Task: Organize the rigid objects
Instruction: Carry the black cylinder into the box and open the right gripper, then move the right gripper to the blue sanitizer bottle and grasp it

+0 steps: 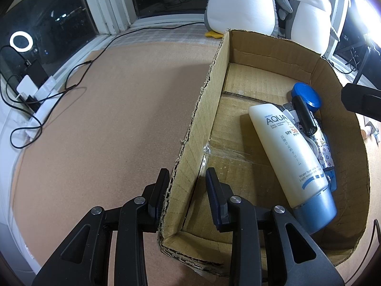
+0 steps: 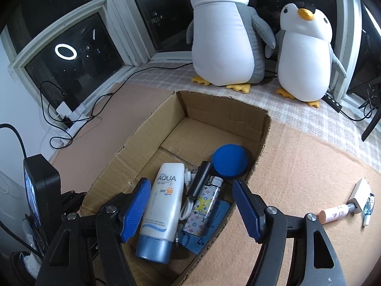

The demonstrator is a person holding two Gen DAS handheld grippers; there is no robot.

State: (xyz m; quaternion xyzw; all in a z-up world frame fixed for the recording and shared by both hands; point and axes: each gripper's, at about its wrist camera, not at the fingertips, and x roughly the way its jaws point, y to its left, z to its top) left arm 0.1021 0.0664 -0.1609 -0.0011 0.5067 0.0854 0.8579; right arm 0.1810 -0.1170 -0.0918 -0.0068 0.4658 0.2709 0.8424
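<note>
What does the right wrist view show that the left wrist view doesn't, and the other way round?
Only the right wrist view shows the right gripper, jaws open above the box with nothing between them, and a small pink tube lying outside on the mat.

Only the left wrist view shows the left gripper clamped on the cardboard box wall.

Both show the box holding the AQUA sunscreen tube, a blue round lid and a black cylinder, with two plush penguins behind.
</note>
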